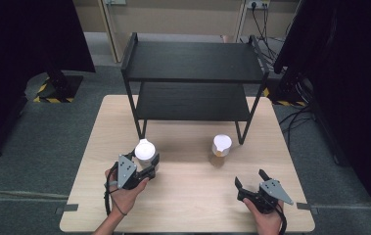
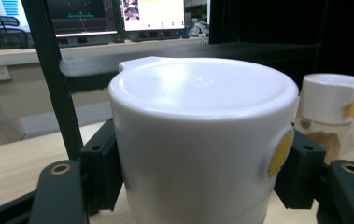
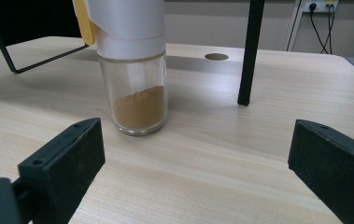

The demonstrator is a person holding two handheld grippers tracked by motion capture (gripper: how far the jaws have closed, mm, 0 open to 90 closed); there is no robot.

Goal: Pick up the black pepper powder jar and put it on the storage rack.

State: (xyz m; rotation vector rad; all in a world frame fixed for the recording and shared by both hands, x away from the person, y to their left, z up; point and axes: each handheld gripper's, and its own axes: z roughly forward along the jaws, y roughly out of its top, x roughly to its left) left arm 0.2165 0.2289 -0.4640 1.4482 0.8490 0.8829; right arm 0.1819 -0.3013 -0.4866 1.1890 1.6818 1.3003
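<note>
Jar (image 1: 144, 151): white flip-cap spice jar, upright, long axis vertical. Sits at the near left of the table (image 1: 188, 205), in front of the shelf's (image 1: 193, 61) left leg. In the left gripper view the cap (image 2: 202, 116) has a yellow tab on its side facing right; the hinge lip faces away, toward the shelf. Likely light; glass body judged fragile and smooth, plastic cap stiff with better purchase. Best taken across the cap sides, as now.

Left gripper (image 1: 141, 169): jaws closed against opposite sides of the cap, pads (image 2: 102, 168) pressing on it. Whether the base touches the table cannot be told.

Second jar (image 1: 220, 147): same kind, upright, to the right of the first, well apart, near the shelf's right leg. Clear glass, brown powder in the bottom part, yellow tab on its cap.

Right gripper (image 1: 251, 181): jaws wide apart, holding nothing, pointed at the second jar from the near right edge.
</note>
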